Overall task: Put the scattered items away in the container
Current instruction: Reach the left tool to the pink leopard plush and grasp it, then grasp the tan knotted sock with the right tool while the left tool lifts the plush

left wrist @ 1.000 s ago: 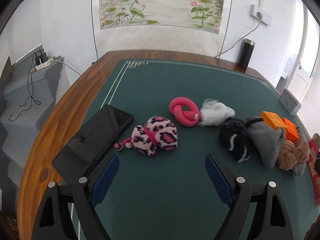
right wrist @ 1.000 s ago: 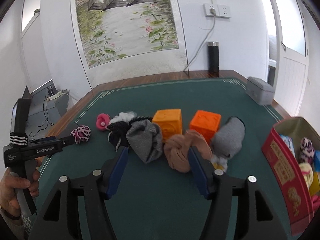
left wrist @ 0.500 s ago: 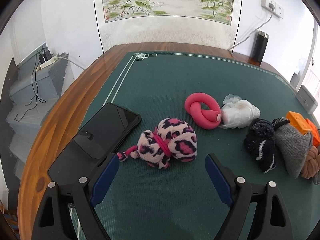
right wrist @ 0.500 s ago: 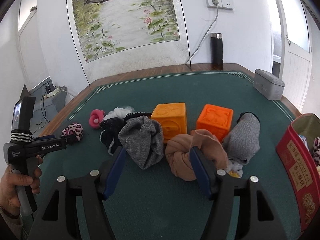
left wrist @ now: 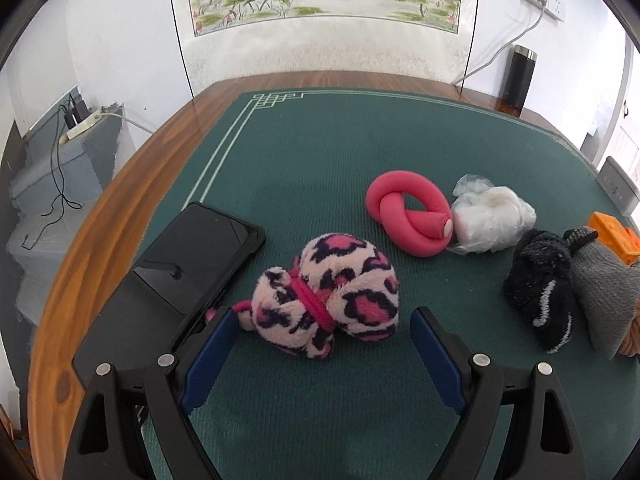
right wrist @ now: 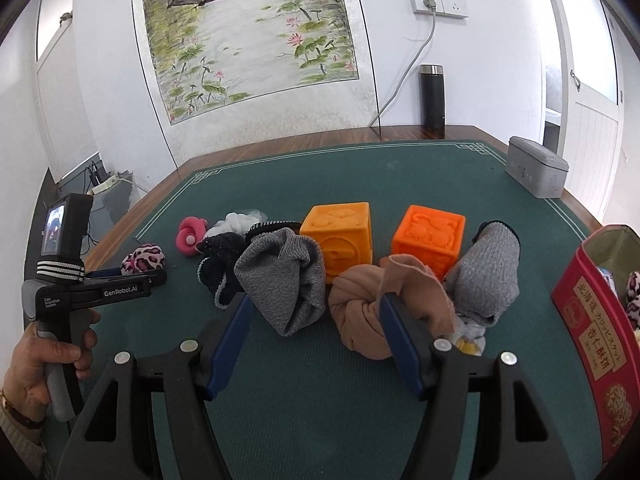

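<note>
Left gripper [left wrist: 320, 344], jaws wide, frames the fluffy pink leopard-print plush [left wrist: 328, 296] at lower centre; next, probably closing. Right gripper [right wrist: 316, 320] gapes empty.

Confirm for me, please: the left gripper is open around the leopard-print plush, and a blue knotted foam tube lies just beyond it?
Not quite: the left wrist view shows the knotted foam tube is pink, not blue. The left gripper is indeed open around the leopard-print plush.

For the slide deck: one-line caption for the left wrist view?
Open left gripper poised just short of a pink leopard-print plush on the green mat, phone alongside.
</note>
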The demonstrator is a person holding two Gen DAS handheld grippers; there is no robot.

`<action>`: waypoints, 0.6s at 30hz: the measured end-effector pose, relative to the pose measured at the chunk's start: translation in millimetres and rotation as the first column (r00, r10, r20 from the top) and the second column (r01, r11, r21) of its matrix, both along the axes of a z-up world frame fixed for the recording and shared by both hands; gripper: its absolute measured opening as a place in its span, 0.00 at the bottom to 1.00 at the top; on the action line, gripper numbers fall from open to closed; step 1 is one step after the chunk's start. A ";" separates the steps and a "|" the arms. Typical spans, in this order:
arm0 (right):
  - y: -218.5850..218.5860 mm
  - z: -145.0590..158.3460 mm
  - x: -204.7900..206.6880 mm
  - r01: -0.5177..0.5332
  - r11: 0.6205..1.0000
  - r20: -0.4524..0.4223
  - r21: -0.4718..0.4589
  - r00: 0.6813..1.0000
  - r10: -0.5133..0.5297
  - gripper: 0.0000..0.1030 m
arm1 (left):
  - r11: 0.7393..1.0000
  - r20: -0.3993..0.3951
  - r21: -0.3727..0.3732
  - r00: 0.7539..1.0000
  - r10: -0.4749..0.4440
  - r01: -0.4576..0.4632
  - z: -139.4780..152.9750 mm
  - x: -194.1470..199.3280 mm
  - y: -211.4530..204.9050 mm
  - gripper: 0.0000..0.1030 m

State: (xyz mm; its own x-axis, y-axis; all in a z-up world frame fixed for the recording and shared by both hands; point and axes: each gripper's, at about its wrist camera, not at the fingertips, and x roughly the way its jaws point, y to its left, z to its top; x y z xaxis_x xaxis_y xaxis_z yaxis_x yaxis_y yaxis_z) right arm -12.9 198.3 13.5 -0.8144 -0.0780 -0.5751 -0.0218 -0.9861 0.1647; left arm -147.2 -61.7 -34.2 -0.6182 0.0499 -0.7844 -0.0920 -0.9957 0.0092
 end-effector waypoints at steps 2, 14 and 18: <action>0.2 0.2 0.7 0.000 1.000 -0.002 -0.002 1.000 0.000 0.68 | 1.000 0.002 0.006 1.000 0.000 0.000 -0.8 -1.5 -0.1 0.87; 18.1 4.9 12.2 0.093 0.996 -0.030 0.004 0.995 -0.093 0.68 | 0.991 -0.029 0.104 0.997 -0.077 0.079 4.4 18.2 5.1 0.60; 27.3 -1.8 8.1 0.132 0.991 0.003 0.002 0.991 -0.132 0.68 | 0.984 -0.045 0.117 0.991 -0.129 0.133 11.3 35.1 16.4 0.60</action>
State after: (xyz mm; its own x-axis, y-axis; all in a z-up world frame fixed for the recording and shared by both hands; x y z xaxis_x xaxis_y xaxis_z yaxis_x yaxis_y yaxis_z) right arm -4.8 225.6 11.6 -0.8154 0.0313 -0.5780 -0.1525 -0.9749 0.1624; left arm -112.0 -45.4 -23.0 -0.6285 0.2243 -0.7448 -0.2234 -0.9692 -0.1033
